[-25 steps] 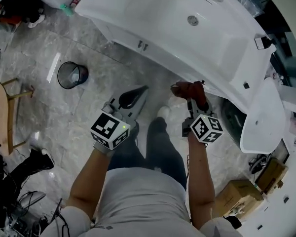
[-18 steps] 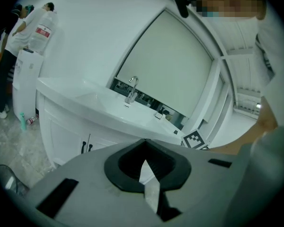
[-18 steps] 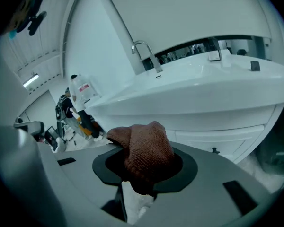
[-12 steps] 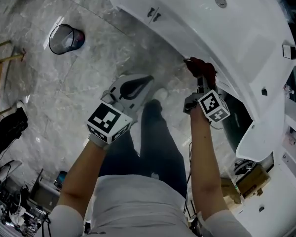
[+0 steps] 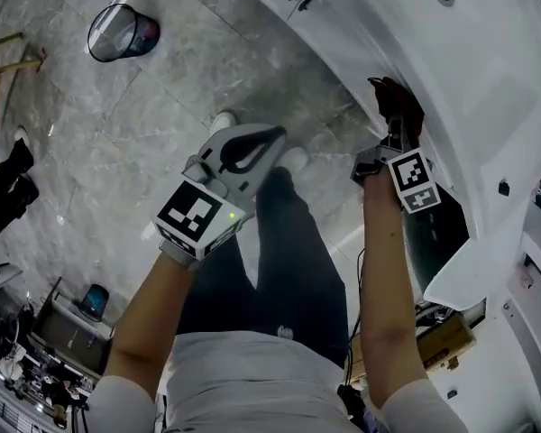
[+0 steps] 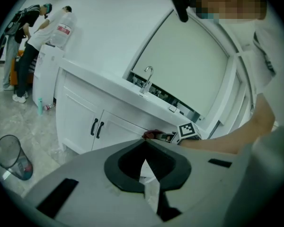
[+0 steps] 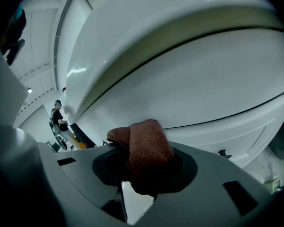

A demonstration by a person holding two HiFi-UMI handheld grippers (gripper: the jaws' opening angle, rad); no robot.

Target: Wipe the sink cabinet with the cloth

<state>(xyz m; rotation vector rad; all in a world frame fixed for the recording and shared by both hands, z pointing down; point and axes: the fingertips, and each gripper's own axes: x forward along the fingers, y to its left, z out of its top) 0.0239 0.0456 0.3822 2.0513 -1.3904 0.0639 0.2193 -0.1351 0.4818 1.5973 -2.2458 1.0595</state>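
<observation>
Left tongs (image 5: 270,135) closed, empty; right tongs (image 5: 398,123) extended forward, clamping cloth (image 5: 395,96).

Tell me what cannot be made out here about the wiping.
- Whether the cloth touches the sink cabinet: right gripper view, the cloth itself covers the contact spot.
- Jaw tips of the right gripper: same view, wrapped in cloth.
- Contents of the wastebin: head view, too small.

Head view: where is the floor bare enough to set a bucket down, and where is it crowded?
Bare floor lies between the bin and the cabinet. Crowded: cables at lower left, a box at lower right.
</observation>
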